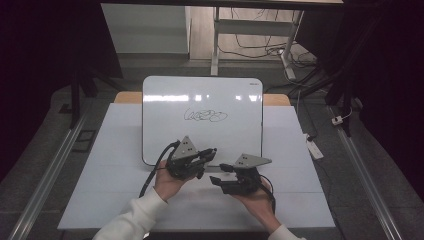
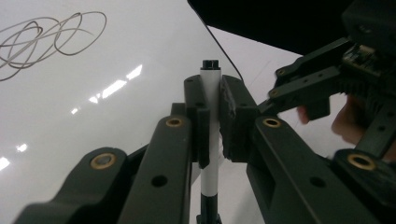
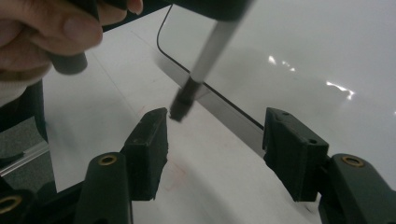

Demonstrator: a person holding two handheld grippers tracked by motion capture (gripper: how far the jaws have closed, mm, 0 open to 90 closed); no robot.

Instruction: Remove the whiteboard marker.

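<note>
The left gripper is clamped tight on a slim white marker pen with black ends, held just above the glossy white rectangular whiteboard's near edge. The pen's long axis points towards four o'clock, its black tip aimed at the right gripper. That gripper's jaws stand spread, nothing between them, the tip hovering just beyond at eleven o'clock.

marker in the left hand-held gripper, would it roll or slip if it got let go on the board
Probably rolls: the marker is a round, smooth barrel, and the whiteboard looks glossy. Likely stiff and light, since it stays straight clamped mid-barrel by the left hand-held gripper. It could slip under a loose grip.
</note>
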